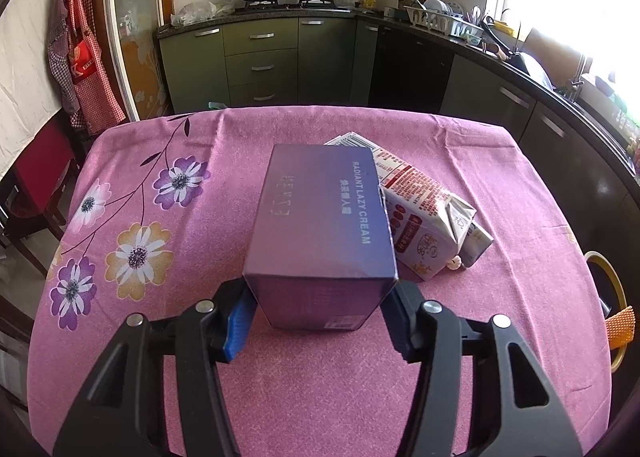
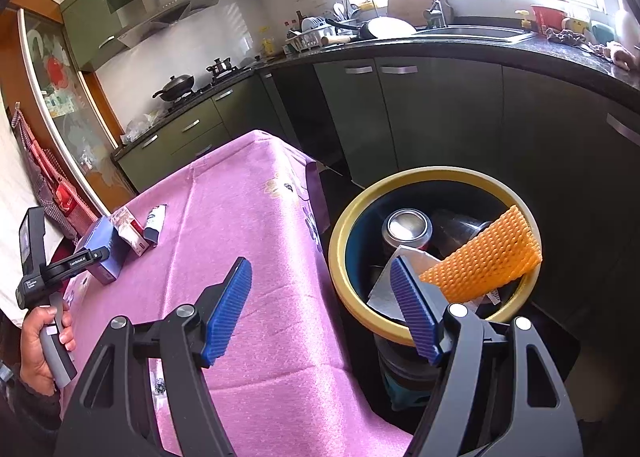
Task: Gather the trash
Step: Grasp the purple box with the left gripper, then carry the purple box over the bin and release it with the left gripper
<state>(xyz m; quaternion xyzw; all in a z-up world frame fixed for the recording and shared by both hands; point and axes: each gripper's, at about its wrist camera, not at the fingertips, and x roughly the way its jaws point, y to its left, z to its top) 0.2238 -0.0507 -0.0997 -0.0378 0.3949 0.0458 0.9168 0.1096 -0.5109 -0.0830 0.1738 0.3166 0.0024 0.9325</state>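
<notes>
A purple cream box (image 1: 320,213) lies on the pink flowered tablecloth (image 1: 160,337). My left gripper (image 1: 320,297) is shut on its near end, one pad against each side. A crumpled milk carton (image 1: 432,217) leans against the box's right side. The right wrist view shows the same box (image 2: 100,253), the carton (image 2: 128,231) and a small tube (image 2: 154,223) at the far left of the table. My right gripper (image 2: 320,269) stands open and empty over the table's right edge, beside the yellow-rimmed bin (image 2: 340,253). The bin holds a can (image 2: 408,227), white paper (image 2: 404,269) and orange foam mesh (image 2: 488,257).
The bin's rim (image 1: 612,285) shows just off the table's right side in the left wrist view. Dark kitchen cabinets (image 2: 440,117) and a counter with a sink (image 2: 472,33) stand behind it. A person's hand (image 2: 40,341) grips the left tool's handle. A chair (image 1: 40,177) stands left.
</notes>
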